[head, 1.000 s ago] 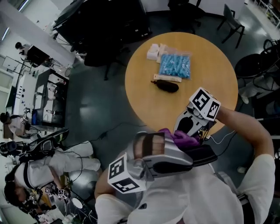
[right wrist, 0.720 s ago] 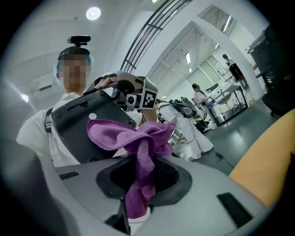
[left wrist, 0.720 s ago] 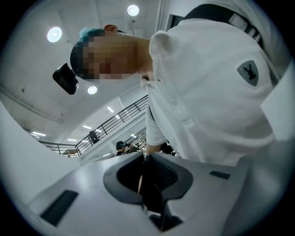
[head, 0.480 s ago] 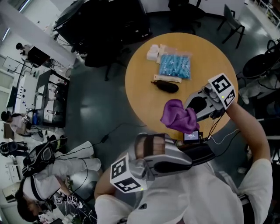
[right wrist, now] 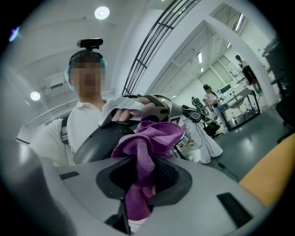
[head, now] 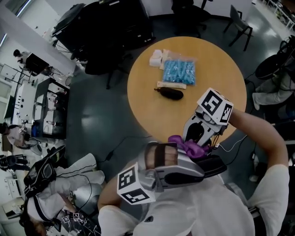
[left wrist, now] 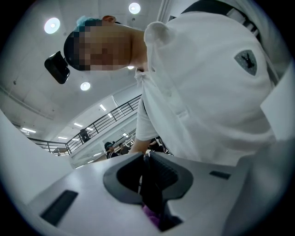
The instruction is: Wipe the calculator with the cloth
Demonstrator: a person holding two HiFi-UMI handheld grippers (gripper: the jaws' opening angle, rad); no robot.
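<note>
Right tongs: clenched on the purple cloth.
Left tongs: calculator gripped edge-on.
Change: cloth brought back down against the calculator after being lifted clear; another wiping pass is judged begun.

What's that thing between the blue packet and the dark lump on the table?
A pale flat strip lies between the blue packet and the dark lump, seen in the head view.

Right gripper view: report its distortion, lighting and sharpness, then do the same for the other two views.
Right gripper view: fisheye bend, black corners, one bright ceiling lamp; the purple cloth in the jaws is sharp. Left gripper view: same bend, ceiling lamps flare, the calculator in the jaws shows only as a dark slab. Head view: dim, bluish, table evenly lit, no glare.
</note>
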